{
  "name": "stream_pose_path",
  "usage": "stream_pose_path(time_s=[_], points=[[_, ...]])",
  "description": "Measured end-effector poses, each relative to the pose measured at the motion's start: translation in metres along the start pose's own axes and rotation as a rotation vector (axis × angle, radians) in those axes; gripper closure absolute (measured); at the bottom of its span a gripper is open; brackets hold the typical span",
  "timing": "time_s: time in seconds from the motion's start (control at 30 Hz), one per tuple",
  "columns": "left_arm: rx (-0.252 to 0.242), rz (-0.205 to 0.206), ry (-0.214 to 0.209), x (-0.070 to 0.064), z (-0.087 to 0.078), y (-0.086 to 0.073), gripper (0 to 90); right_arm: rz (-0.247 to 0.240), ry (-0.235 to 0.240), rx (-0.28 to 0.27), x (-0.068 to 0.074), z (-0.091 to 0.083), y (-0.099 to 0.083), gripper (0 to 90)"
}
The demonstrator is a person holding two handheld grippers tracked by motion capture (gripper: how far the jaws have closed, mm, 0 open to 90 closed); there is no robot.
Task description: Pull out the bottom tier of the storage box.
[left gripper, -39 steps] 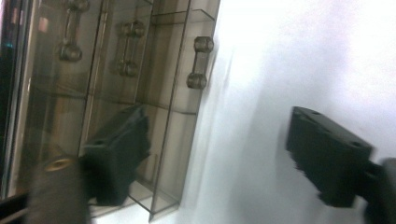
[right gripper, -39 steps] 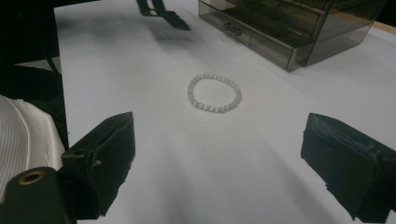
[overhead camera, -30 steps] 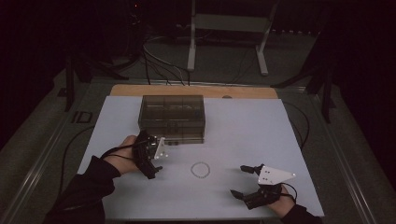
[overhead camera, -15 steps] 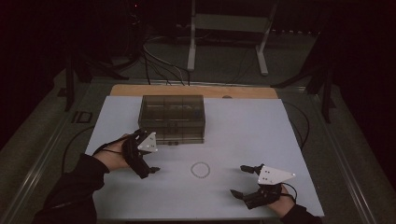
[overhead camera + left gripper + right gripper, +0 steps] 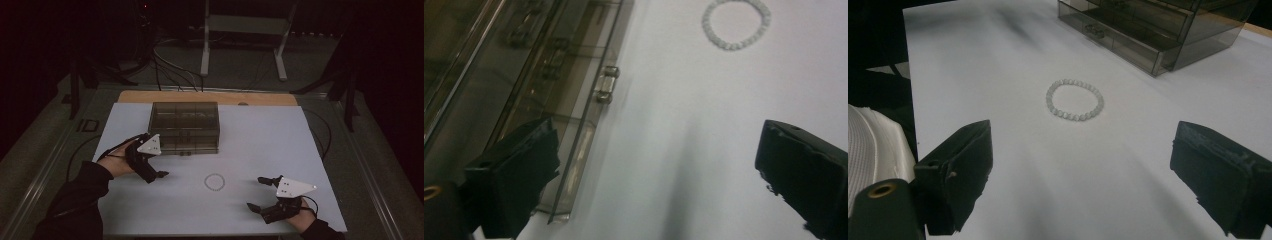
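white table (image 5: pixel 260 135): bracelet (image 5: pixel 214 181) between both open tools.

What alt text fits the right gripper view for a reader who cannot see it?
A white bead bracelet lies flat on a white table, ahead of the right gripper, whose black jaws stand wide apart. A smoky clear drawer box sits beyond it.

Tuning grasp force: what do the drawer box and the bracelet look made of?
Drawer box: smoky see-through hard plastic, probably acrylic; glossy, with inner dividers visible through the walls and small clear knobs.
Bracelet: pale, milky round beads in a ring, slightly glossy; glass, stone or plastic, cannot tell which. Likely strung on elastic, though no cord shows.
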State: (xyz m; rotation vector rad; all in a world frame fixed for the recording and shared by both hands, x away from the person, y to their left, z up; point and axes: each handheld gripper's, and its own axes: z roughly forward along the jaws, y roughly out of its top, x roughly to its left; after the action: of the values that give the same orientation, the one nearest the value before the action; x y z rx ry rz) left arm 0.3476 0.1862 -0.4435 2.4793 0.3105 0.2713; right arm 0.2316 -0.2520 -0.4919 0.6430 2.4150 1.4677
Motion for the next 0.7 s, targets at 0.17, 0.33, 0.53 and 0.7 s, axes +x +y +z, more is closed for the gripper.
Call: stream_pose_path(time_s=[0.17, 0.33, 0.53, 0.7], points=[[0.057, -0.042, 0.014, 0.011, 0.006, -0.003, 3.7, -0.006, 0.004, 0.008, 0.001, 0.001, 0.0, 9.9], [0.06, -0.081, -0.019, 0.019, 0.009, -0.007, 6.9, -0.003, 0.005, 0.007, 0.001, 0.001, 0.0, 9.9], [0.051, -0.065, 0.002, 0.026, 0.013, -0.013, 15.8, -0.005, 0.004, 0.007, 0.001, 0.001, 0.0, 9.8], [0.065, -0.066, 0.016, 0.03, 0.02, -0.018, 19.6, -0.008, 0.004, 0.011, 0.001, 0.001, 0.0, 9.9]])
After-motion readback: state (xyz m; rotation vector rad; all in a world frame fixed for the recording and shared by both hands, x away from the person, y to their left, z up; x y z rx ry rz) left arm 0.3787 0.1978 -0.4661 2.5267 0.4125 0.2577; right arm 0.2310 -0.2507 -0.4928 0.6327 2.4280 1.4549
